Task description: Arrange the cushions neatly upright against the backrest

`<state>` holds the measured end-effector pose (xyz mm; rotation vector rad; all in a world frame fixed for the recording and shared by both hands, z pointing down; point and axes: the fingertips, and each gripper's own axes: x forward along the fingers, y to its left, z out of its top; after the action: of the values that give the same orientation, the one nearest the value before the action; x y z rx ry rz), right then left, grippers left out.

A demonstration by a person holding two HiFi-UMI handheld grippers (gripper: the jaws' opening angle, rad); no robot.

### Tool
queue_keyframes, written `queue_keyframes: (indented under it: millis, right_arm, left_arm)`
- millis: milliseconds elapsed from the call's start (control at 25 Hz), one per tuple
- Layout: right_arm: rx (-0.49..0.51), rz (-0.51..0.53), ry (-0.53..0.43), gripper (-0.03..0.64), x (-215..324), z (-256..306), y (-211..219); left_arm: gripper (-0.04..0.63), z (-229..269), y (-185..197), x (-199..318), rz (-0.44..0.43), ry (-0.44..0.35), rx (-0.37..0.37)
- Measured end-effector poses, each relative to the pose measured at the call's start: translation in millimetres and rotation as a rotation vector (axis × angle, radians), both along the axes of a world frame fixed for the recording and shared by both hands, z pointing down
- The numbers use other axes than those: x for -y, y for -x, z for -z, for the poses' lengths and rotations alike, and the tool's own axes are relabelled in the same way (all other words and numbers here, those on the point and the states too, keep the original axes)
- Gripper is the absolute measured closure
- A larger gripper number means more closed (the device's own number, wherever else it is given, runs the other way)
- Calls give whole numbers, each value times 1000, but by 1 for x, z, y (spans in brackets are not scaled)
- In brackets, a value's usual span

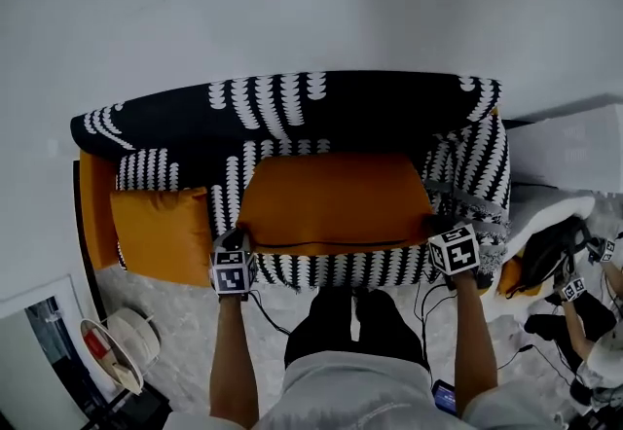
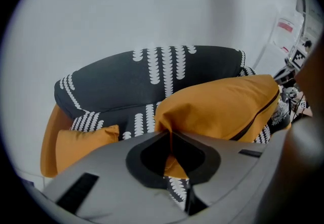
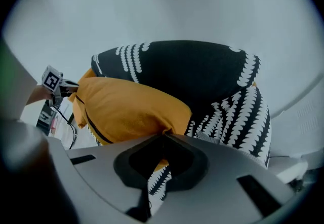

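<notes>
A large orange cushion (image 1: 336, 199) hangs over the seat of a black-and-white patterned sofa (image 1: 292, 107), held at its two near corners. My left gripper (image 1: 234, 248) is shut on its left corner, and the pinched fabric shows between the jaws (image 2: 171, 139). At the other end my right gripper (image 1: 443, 235) is shut on the right corner (image 3: 163, 137). The same orange cushion (image 2: 223, 106) (image 3: 126, 109) fills the middle of both gripper views. A smaller orange cushion (image 1: 161, 233) (image 2: 81, 139) lies at the sofa's left end.
A pale wall rises behind the sofa's backrest (image 2: 152, 71). A round white basket (image 1: 122, 340) stands on the floor at lower left. Cables and a second pair of marker cubes (image 1: 574, 287) with a person's hands sit at the right edge.
</notes>
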<state>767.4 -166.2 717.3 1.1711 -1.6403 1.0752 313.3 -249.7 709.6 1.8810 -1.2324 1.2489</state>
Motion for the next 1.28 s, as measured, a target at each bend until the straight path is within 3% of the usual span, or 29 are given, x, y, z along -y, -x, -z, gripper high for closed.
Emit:
queue_keyframes:
  millis: [360,720,880,1080,1280]
  right_arm:
    - [-8,-46,-74,606,62,22,-10]
    - [8,-139,-187,606,153,43,-25]
    - [-69,-141,-240,606,194,55,-31]
    - [-155,-162,-387,604,238,90,-41]
    - [-166,-222,-481,604,230,124,-42]
  left_arm:
    - [565,12,-9,63,-32,-62,-21]
    - [563,22,-17,154,-102,-164,8]
    - [546,32,-16,192,-71,-214,6]
    - [453,56,-15,223,-22,-292,-5]
    - [453,83,-7,221,25,-375,17]
